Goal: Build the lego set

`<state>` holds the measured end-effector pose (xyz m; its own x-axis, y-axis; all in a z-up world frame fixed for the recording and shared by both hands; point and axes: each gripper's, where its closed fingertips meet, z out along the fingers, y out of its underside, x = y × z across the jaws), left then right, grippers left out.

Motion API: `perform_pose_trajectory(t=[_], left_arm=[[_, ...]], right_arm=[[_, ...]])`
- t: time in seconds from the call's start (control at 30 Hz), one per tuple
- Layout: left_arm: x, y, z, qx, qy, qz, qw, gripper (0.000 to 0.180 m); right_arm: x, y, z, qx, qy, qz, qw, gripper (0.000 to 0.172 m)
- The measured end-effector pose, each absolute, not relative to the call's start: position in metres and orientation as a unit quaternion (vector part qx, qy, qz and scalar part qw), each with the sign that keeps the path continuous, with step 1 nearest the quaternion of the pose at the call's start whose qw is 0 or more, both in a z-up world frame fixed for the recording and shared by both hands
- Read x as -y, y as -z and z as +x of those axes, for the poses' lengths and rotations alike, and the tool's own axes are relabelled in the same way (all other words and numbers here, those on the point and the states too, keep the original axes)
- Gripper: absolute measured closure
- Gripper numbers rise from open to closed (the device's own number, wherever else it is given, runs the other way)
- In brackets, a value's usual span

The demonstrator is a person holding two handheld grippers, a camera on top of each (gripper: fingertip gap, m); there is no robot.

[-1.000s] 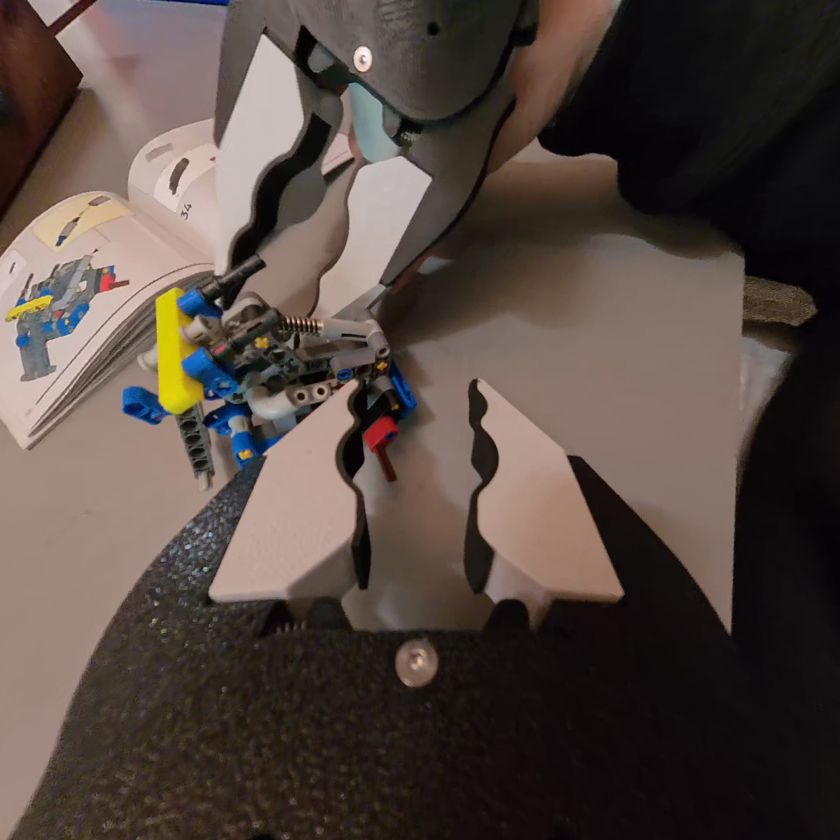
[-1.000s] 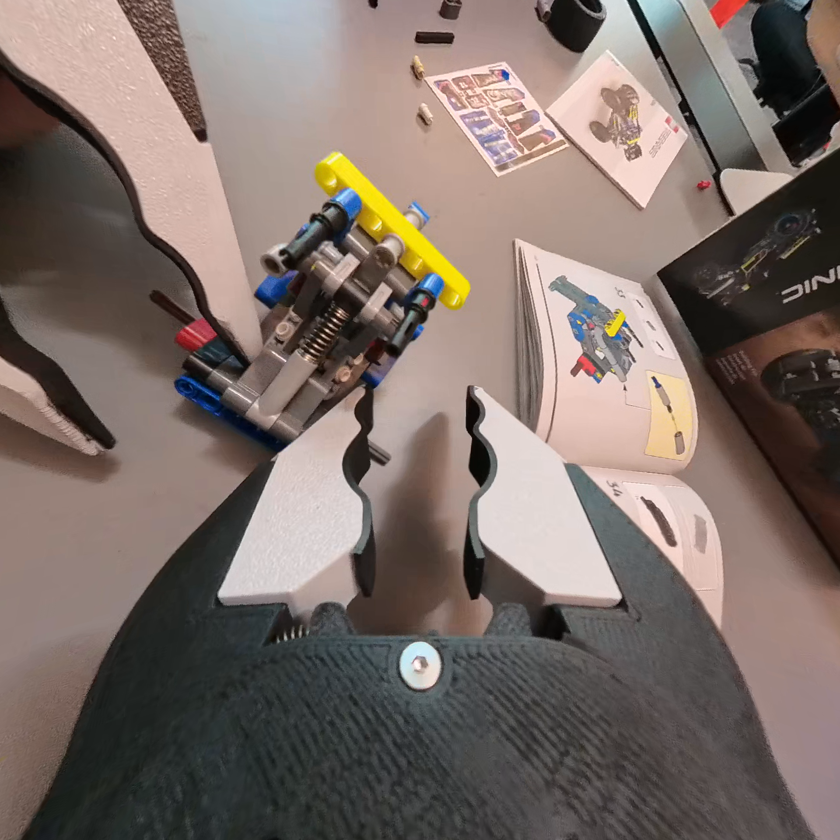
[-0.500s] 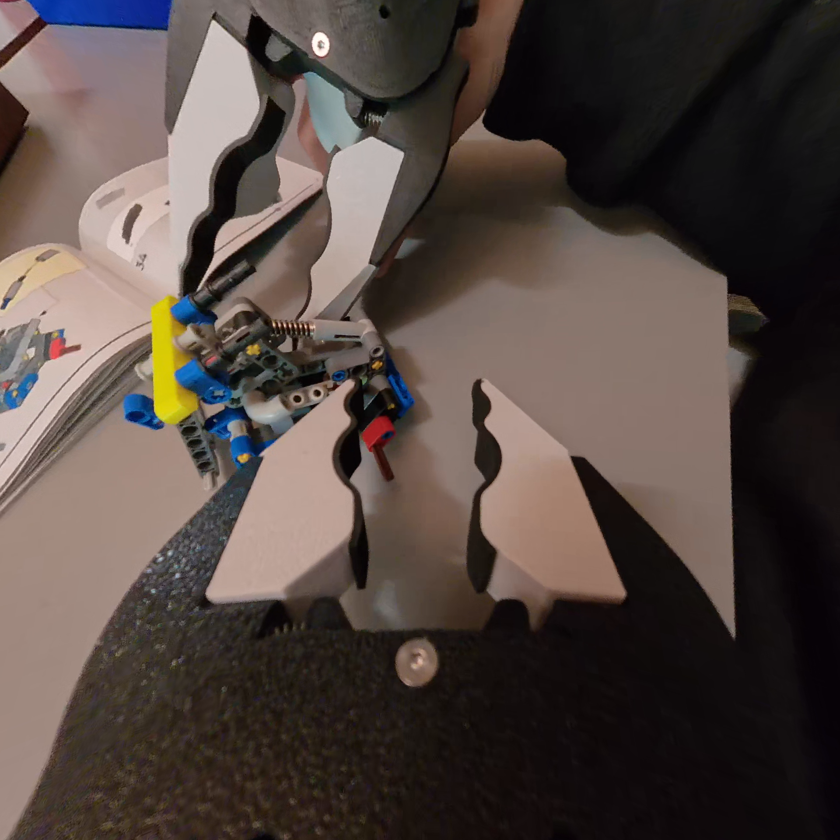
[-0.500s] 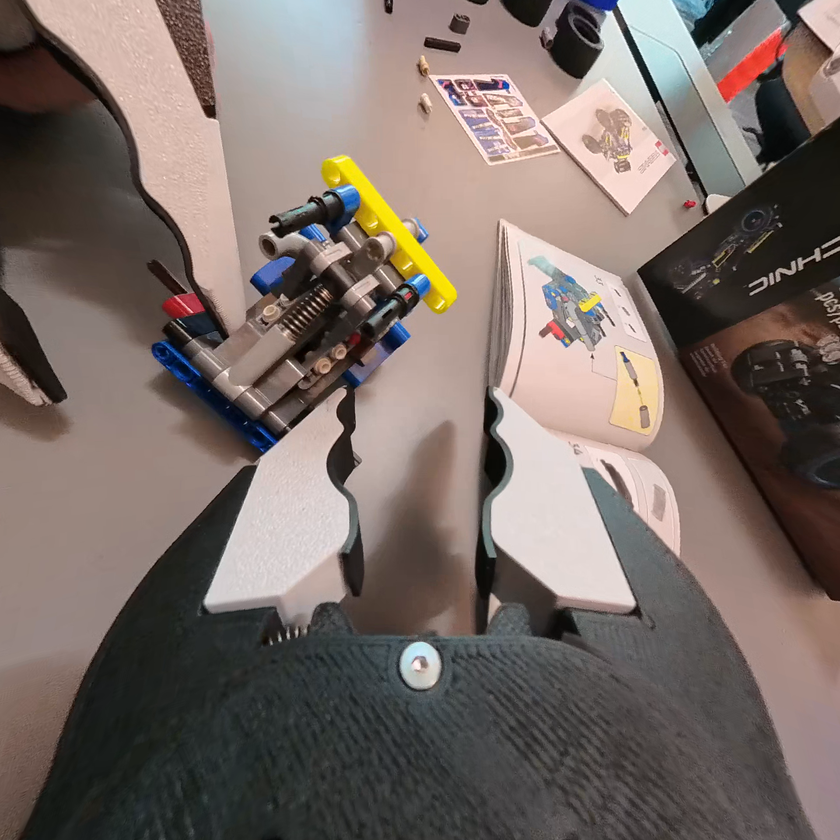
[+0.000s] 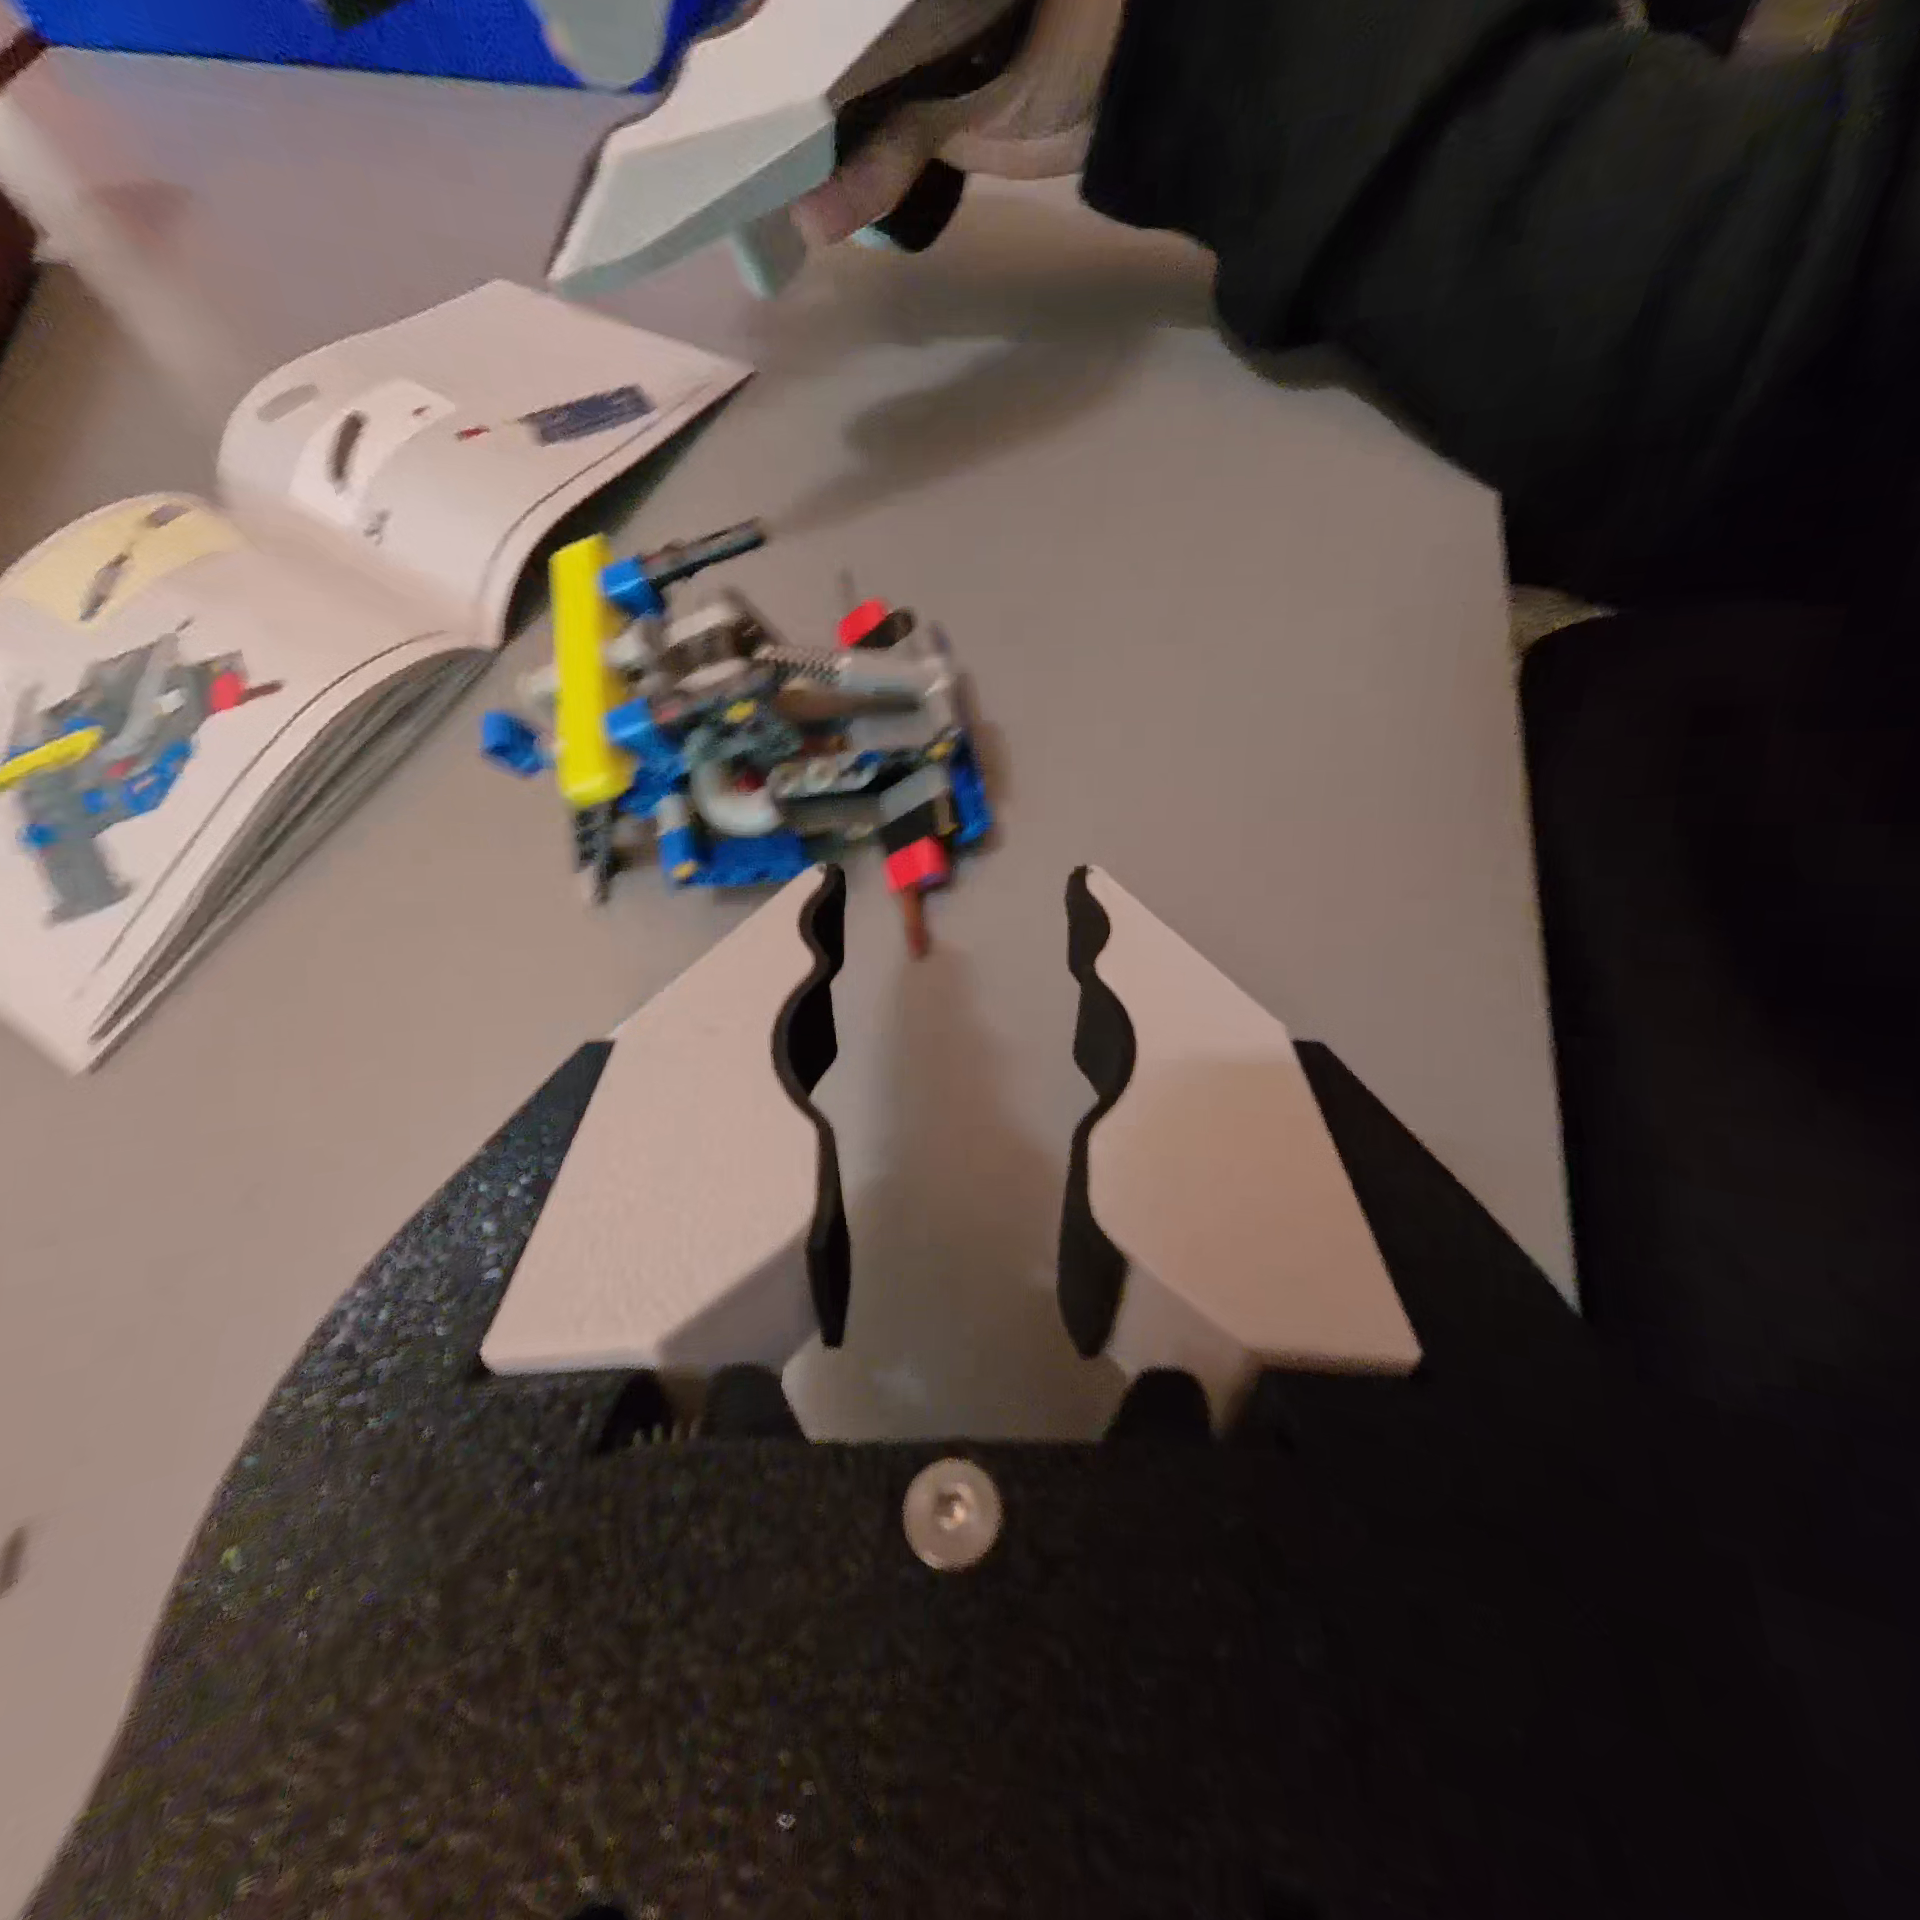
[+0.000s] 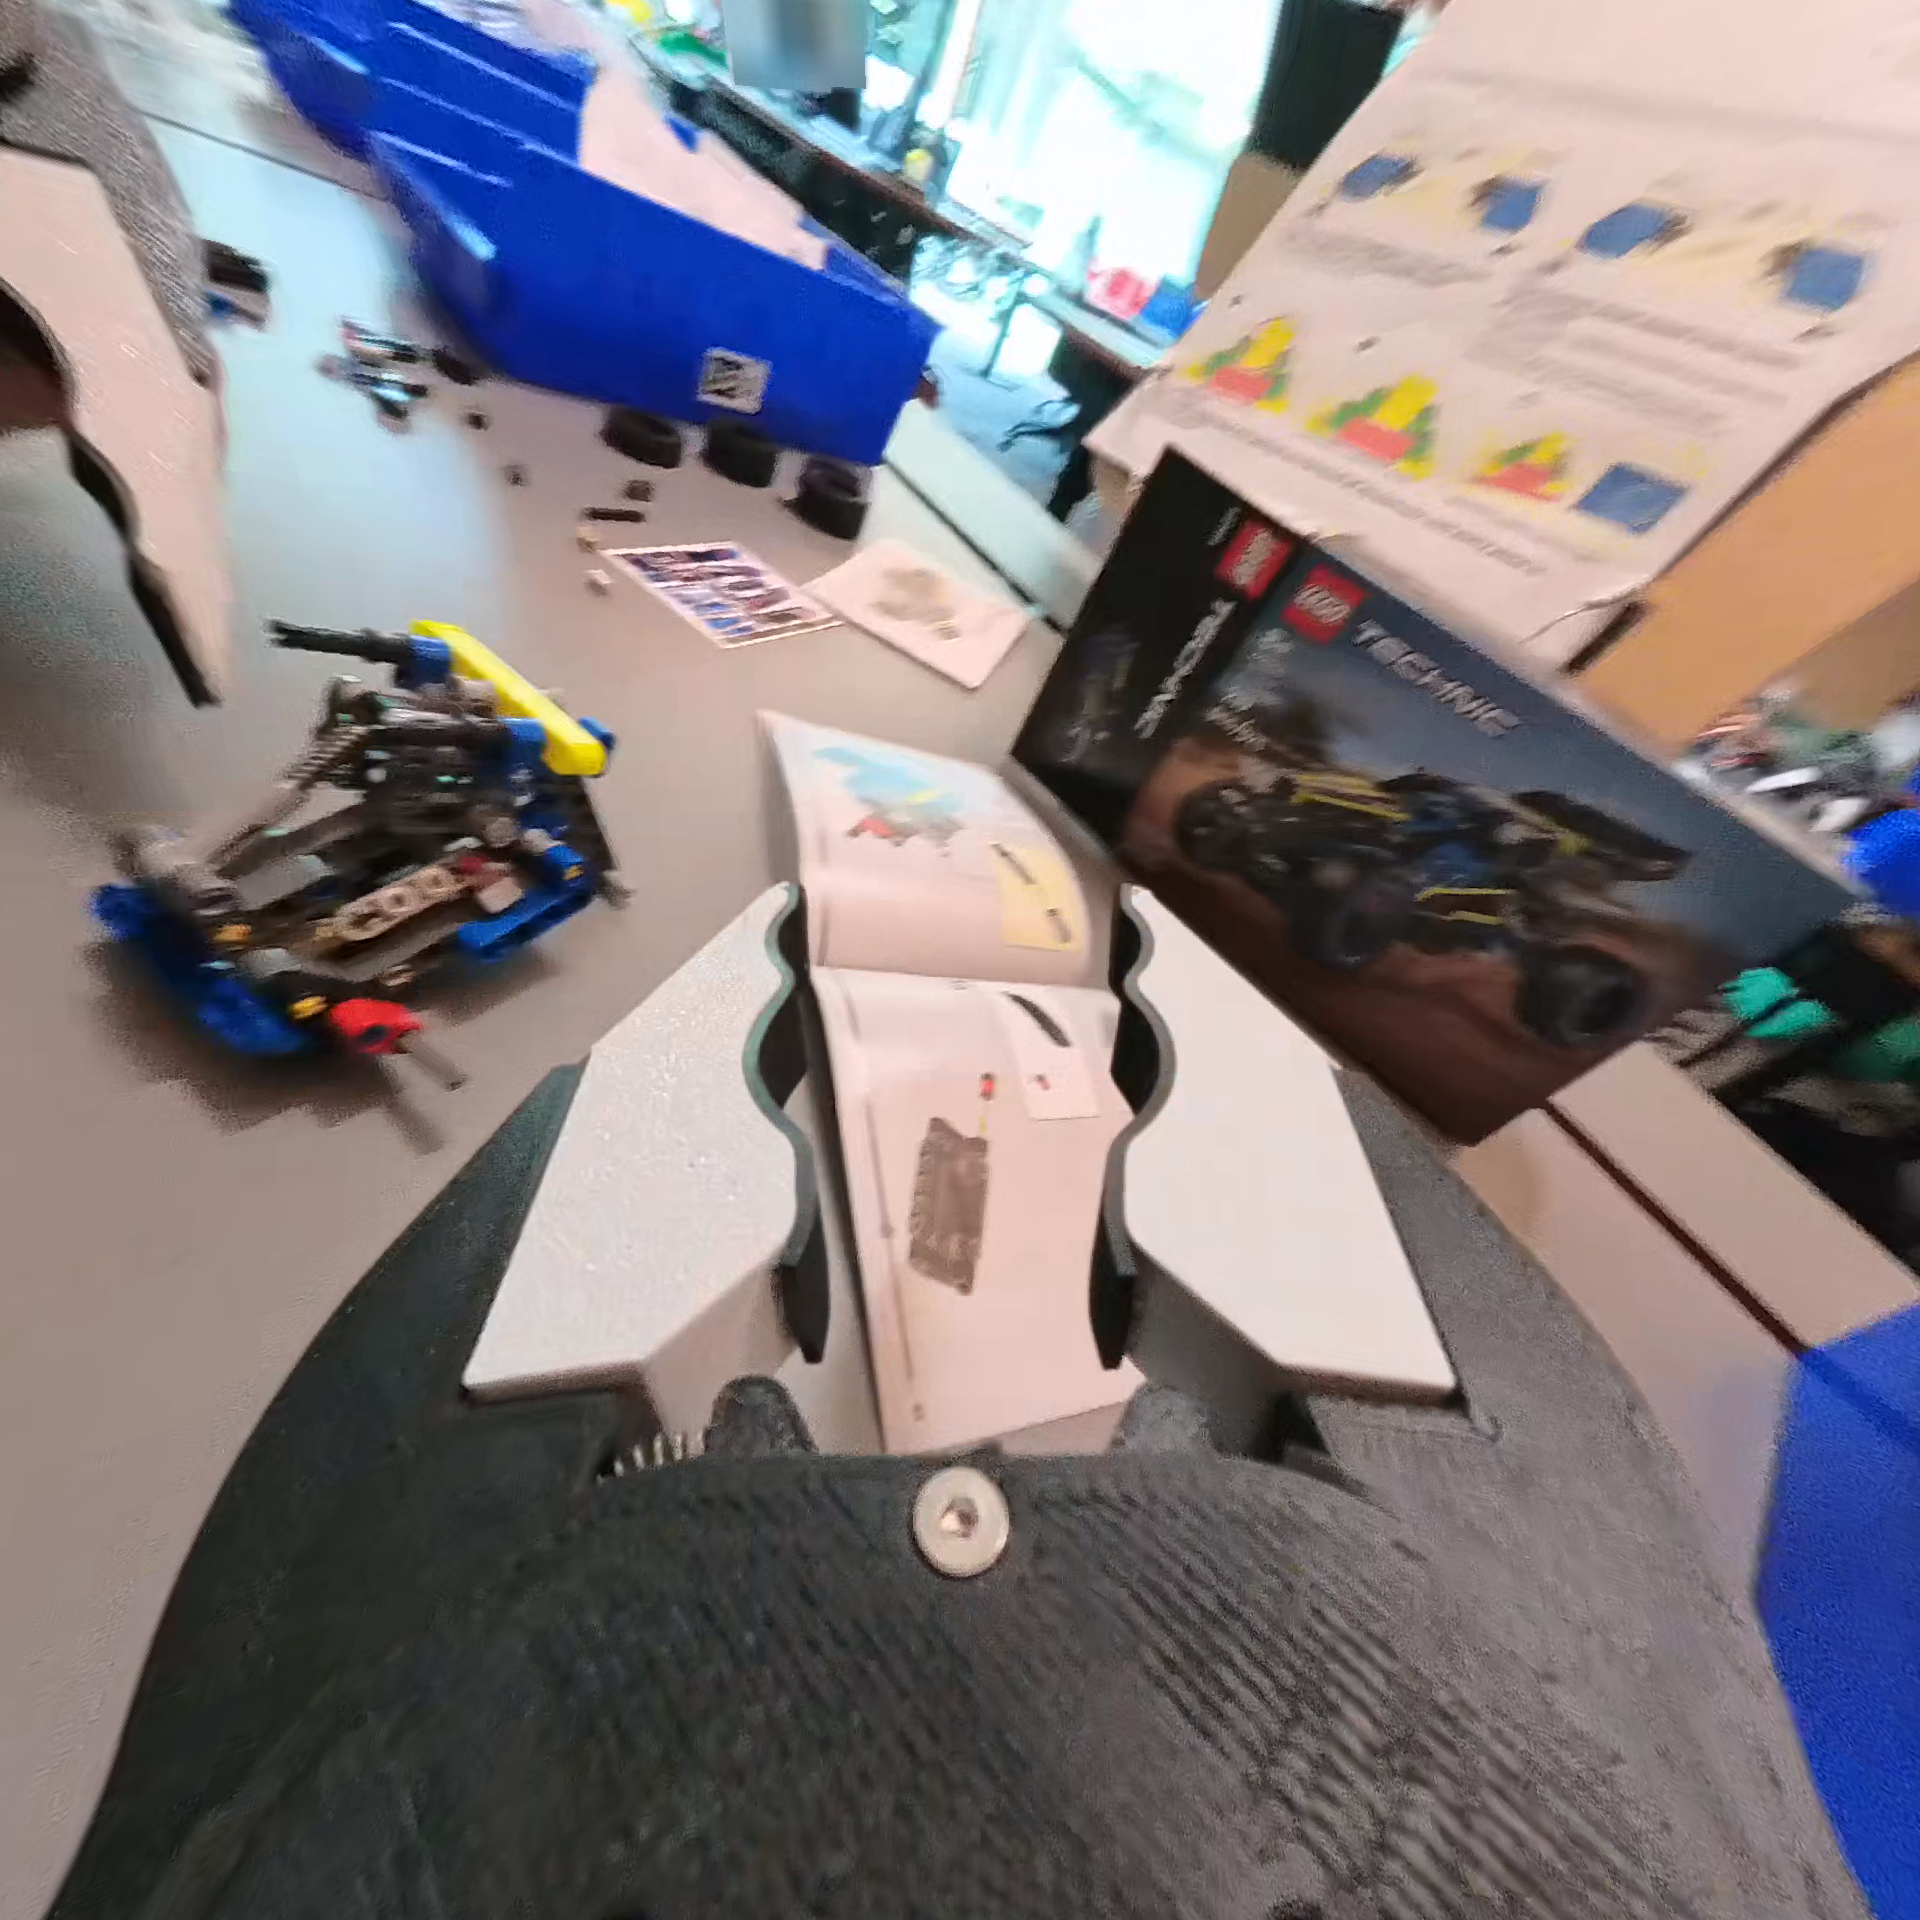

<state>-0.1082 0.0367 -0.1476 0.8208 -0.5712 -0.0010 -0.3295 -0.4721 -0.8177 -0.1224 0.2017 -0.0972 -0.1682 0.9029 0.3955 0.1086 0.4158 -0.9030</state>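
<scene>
Brick model (image 5: 748, 727) lies flat; yellow beam (image 5: 584, 675) crosswise.

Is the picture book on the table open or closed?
Open. The booklet lies spread on the table, two pages showing with the fold between them.

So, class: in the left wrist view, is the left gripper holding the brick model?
No. The left gripper is open, and the brick model lies beyond its fingertips.
</scene>
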Motion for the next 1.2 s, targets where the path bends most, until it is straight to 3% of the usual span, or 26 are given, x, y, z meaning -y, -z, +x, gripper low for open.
perform_pose_trajectory(t=[0.27,0.4,0.57,0.87,1.2], left_arm=[[-0.006,0.149,-0.207,-0.147,0.043,-0.870,0.469,0.154],[0.049,0.135,-0.306,-0.003,-0.089,-0.872,0.482,0.157],[0.162,0.147,-0.401,0.130,-0.186,-0.891,0.393,0.161],[0.137,0.178,-0.410,-0.043,-0.139,-0.938,0.314,0.175],[0.124,0.180,-0.402,-0.150,-0.019,-0.935,0.321,0.171]], right_arm=[[-0.236,0.093,-0.129,0.597,-0.303,-0.417,0.615,0.126],[-0.252,0.079,-0.124,0.538,-0.321,-0.437,0.645,0.129],[-0.259,0.075,-0.123,0.521,-0.323,-0.444,0.654,0.130],[-0.255,0.082,-0.128,0.546,-0.305,-0.439,0.645,0.130],[-0.253,0.084,-0.129,0.554,-0.302,-0.433,0.643,0.130]])
